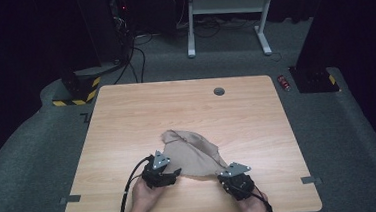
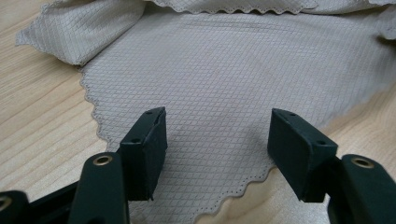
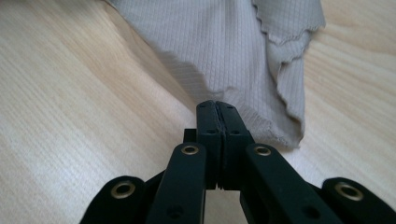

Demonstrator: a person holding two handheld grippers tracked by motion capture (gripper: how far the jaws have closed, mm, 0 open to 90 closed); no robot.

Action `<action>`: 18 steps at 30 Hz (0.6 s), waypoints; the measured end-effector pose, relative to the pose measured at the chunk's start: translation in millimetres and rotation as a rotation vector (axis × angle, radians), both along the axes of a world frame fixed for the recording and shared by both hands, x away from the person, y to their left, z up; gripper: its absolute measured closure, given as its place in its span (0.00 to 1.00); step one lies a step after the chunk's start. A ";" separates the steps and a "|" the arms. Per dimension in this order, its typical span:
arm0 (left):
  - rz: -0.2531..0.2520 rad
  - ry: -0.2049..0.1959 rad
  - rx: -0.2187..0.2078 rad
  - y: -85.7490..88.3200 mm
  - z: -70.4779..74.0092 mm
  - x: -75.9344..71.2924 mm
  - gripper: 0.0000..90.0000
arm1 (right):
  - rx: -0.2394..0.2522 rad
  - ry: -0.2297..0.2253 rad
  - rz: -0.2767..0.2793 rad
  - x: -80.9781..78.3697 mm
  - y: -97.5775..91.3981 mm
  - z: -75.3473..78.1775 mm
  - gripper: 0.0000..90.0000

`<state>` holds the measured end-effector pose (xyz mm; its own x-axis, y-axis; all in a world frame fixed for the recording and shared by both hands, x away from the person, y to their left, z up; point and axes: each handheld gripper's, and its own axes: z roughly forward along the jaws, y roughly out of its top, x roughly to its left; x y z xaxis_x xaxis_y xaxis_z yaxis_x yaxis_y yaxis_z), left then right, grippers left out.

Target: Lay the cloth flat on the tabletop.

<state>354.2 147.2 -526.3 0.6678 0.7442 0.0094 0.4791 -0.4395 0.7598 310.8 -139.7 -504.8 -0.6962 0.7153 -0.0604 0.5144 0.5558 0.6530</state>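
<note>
The left gripper view is revealing the beige cloth's point(image 2: 224, 88) diamond weave and scalloped hem lying flat between the left gripper's point(image 2: 217, 154) spread, empty jaws. At the table's point(image 1: 126, 115) near edge, the right gripper point(image 3: 218, 109) is pinching the cloth's near-right corner, lifting it slightly, both hands point(image 1: 144, 194) reaching forward.

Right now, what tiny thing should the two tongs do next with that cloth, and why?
Probably close the left tongs on the cloth. Their jaws stand open over the cloth's scalloped near edge, gripping nothing, while the right tongs are already pinched shut on another edge, which looks raised off the table. With both edges held, the crumpled cloth could be lifted or spread.
</note>
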 end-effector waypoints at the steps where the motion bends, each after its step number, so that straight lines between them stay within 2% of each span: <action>1: 0.000 0.000 0.000 0.0 0.0 0.0 0.42 | 0.005 0.002 -0.001 -0.6 -0.4 0.2 0.93; 5: 0.000 0.000 0.000 0.0 0.0 0.0 0.42 | 0.033 -0.027 -0.032 2.1 -0.9 6.4 0.86; 8: 0.000 0.000 0.000 0.0 0.0 0.0 0.42 | 0.048 -0.027 -0.062 10.4 0.5 8.6 0.83; 11: 0.001 0.000 0.000 0.0 0.0 -0.1 0.42 | 0.031 -0.009 -0.078 20.0 2.6 3.8 0.79; 14: 0.002 0.000 0.000 0.0 0.0 -0.1 0.42 | 0.011 0.035 -0.075 24.5 2.3 -4.3 0.79; 18: 0.002 0.000 0.000 -0.1 0.0 -0.1 0.42 | 0.014 0.045 -0.060 17.1 -6.1 -4.0 0.84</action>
